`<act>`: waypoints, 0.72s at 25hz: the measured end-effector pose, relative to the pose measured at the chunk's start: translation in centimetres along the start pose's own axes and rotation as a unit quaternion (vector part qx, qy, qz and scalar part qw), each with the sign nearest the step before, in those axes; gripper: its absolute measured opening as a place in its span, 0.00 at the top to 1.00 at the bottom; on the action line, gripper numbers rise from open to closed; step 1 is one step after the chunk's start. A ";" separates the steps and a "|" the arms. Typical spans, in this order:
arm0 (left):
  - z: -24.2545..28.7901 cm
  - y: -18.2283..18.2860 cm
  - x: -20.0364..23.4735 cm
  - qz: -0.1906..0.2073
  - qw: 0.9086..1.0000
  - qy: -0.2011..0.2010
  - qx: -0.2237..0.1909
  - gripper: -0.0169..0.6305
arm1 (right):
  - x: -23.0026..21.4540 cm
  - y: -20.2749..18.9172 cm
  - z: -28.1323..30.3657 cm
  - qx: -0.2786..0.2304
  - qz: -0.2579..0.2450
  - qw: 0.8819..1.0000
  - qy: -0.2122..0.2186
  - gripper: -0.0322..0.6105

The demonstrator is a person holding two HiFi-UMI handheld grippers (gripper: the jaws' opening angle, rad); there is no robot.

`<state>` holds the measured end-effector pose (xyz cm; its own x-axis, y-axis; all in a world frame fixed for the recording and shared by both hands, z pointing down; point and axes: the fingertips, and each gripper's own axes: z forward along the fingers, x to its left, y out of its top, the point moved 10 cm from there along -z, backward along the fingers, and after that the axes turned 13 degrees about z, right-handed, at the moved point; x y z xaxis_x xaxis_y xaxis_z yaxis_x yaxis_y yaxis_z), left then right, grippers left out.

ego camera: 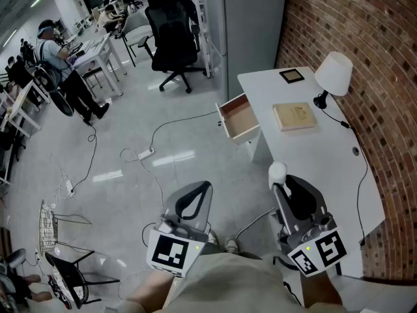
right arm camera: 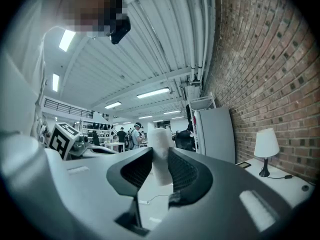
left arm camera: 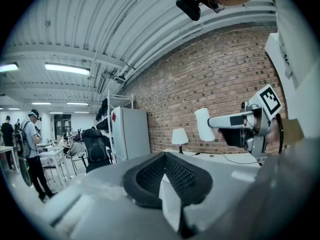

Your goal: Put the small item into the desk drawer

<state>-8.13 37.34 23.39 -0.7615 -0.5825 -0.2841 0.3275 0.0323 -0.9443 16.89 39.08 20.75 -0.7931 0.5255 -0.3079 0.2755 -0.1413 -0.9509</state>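
Observation:
The small item (ego camera: 277, 171) is a white cylinder, and my right gripper (ego camera: 279, 182) is shut on it, low in the head view beside the desk's near end. In the right gripper view the small item (right arm camera: 161, 154) stands upright between the jaws of the right gripper (right arm camera: 161, 166). The white desk (ego camera: 306, 162) runs along the brick wall. Its wooden drawer (ego camera: 240, 115) is pulled out towards the floor, well ahead of both grippers. My left gripper (ego camera: 199, 189) is shut and holds nothing. In its own view the left gripper (left arm camera: 164, 156) points at the small item (left arm camera: 203, 125).
On the desk are a white lamp (ego camera: 332, 74), a tan book (ego camera: 294, 117) and a small black frame (ego camera: 291, 75). A black office chair (ego camera: 172, 41) stands beyond the drawer. A power strip (ego camera: 144, 154) and cables lie on the floor. A person (ego camera: 62, 64) stands far left.

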 end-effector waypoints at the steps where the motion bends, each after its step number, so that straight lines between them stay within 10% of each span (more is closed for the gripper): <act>1: 0.0 0.1 0.0 0.001 1.000 0.001 0.001 0.97 | 0.0 0.1 -0.1 -0.002 0.003 1.000 0.002 0.79; 18: 0.6 0.8 -0.5 0.008 1.000 0.000 0.002 0.97 | -0.8 0.4 -0.3 0.007 -0.004 1.000 0.001 0.78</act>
<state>-7.15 37.23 22.90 -0.7568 -0.5814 -0.2988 0.3417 0.0379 -0.9391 17.75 38.86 20.63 -0.7939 0.5292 -0.2995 0.2606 -0.1489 -0.9539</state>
